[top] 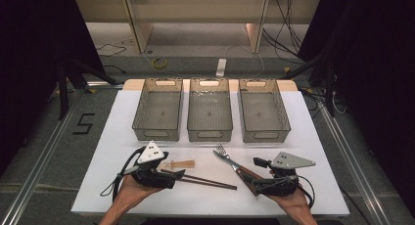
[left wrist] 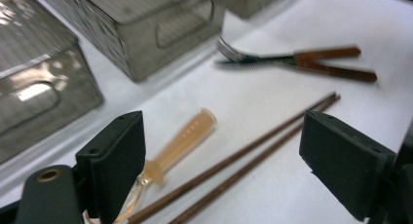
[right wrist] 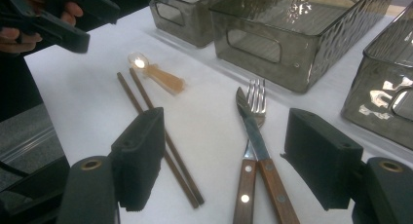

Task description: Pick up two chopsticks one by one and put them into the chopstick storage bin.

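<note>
A white table (top: 98, 186) fills the middle of the high view, on grey floor with dark surroundings. Three smoky translucent bins (top: 209, 115) line its upper half. Below them lie a clear amber spoon (top: 180, 164), thin brown chopsticks (top: 205, 180), and a steel fork (top: 226, 154) and knife (right wrist: 251, 126) with wooden handles. The left gripper (top: 180, 174) at lower left stands open around the chopstick ends; the right gripper (top: 252, 186) at lower right stands open over the knife and fork handles. Bare table remains along the bottom edge.
</note>
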Demonstrator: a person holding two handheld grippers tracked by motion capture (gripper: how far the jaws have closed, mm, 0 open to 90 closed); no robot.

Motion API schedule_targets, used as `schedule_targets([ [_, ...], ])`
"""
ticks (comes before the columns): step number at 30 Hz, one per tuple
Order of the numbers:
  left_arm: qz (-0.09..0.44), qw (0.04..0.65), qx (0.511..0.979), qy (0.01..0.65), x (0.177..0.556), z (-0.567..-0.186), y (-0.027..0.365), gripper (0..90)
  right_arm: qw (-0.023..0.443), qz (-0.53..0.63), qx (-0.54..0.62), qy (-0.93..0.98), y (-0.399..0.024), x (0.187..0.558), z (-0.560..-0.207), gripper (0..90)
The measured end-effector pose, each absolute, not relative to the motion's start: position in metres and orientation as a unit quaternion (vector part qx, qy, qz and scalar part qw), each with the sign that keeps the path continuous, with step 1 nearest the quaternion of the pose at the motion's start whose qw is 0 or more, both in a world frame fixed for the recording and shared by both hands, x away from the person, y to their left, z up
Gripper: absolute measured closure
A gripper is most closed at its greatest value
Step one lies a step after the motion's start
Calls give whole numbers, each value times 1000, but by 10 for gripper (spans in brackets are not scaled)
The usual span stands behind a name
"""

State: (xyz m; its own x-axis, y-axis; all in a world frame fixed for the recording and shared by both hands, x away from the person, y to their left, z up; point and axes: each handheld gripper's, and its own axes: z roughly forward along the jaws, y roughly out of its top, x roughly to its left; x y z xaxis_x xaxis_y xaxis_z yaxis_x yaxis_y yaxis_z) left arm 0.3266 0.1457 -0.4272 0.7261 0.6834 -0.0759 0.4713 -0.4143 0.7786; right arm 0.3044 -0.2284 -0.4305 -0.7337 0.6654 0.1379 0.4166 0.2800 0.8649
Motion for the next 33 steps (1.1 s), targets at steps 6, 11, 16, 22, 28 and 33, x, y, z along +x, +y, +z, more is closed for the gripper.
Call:
schedule_targets([
  [6,123,341,875,321,334,-431,134,192,125,498,345,786,-230,303,-431,305],
  [11,118,289,901,301,338,-436,124,198,126,499,346,784,-231,303,-431,302],
  [16,96,232,923,291,342,-438,113,202,127,500,344,785,-230,303,-430,290],
  [22,69,181,942,273,349,-439,104,228,123,502,345,783,-231,302,-430,287],
  [28,59,159,954,248,351,-445,97,317,119,502,344,785,-231,303,-430,288],
  [33,54,148,959,235,352,-450,96,423,118,499,341,788,-229,302,-430,288],
])
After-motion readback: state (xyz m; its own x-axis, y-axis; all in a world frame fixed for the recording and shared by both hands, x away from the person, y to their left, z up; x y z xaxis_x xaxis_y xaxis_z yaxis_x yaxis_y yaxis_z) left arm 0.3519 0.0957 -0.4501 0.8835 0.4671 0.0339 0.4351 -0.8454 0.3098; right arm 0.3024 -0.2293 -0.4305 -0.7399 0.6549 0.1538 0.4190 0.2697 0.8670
